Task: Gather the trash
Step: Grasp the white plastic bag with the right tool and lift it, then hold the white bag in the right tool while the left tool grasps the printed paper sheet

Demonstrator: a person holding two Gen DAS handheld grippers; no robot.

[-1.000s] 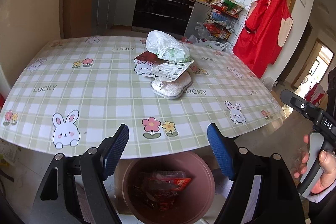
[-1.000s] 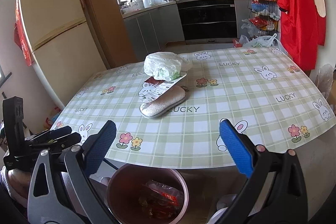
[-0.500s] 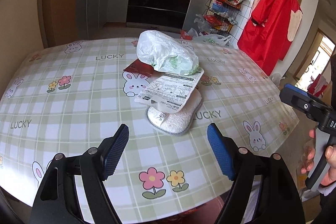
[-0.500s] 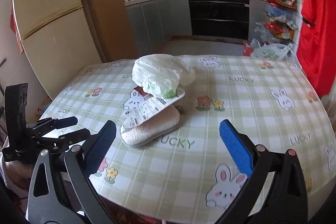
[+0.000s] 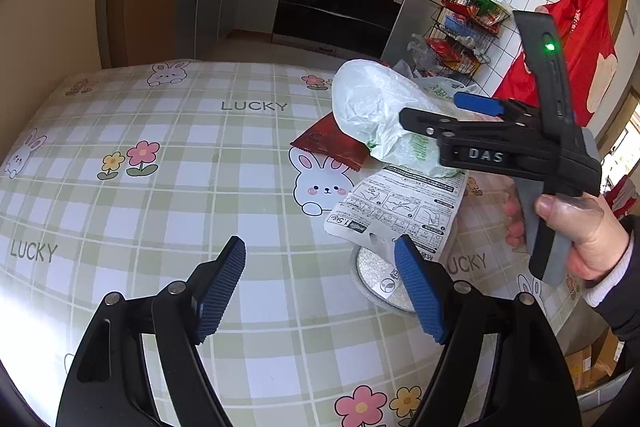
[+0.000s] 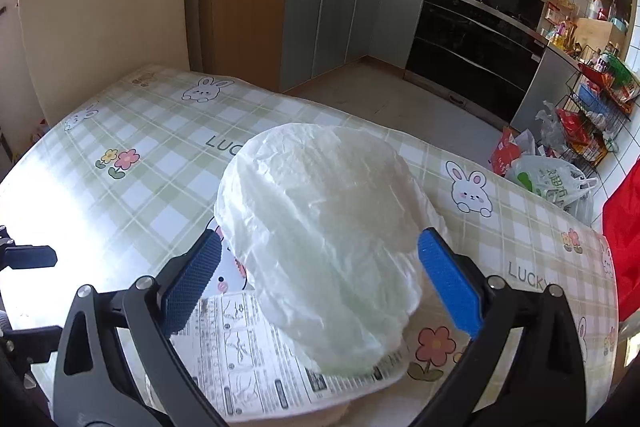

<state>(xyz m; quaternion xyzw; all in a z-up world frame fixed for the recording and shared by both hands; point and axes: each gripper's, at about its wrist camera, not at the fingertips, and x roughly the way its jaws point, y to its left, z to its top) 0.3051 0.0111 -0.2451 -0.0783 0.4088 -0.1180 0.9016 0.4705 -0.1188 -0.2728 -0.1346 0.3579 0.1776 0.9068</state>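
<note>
- Your right gripper (image 6: 320,281) is spread wide around the crumpled white plastic bag (image 6: 320,239). A blue pad sits at each flank of the bag, but you cannot tell from the right wrist view whether the pads (image 6: 448,281) actually press on the plastic.
- In the left wrist view the same gripper (image 5: 440,115) comes in from the right, held in your right hand (image 5: 576,227), with one finger in front of the bag (image 5: 376,115) and the blue-tipped one behind it.
- The bag lies on top of the pile on the checked tablecloth (image 5: 160,187). Its long axis runs from the near right toward the far left in the right wrist view, with the rounded bulge pointing away toward the kitchen.
- Under the bag lies a white printed package (image 6: 256,355), flat, with its long axis running from the bag toward the table's near edge in the left wrist view (image 5: 400,211); its hang-hole end points at your left gripper.
- A red wrapper (image 5: 332,143) sticks out from under the bag on the left, and a pale sponge-like pad (image 5: 380,279) lies beneath the printed package.
- Your left gripper (image 5: 320,287) is well open and holds nothing; its right finger overlaps the pad's edge in the picture, but contact cannot be judged.
</note>
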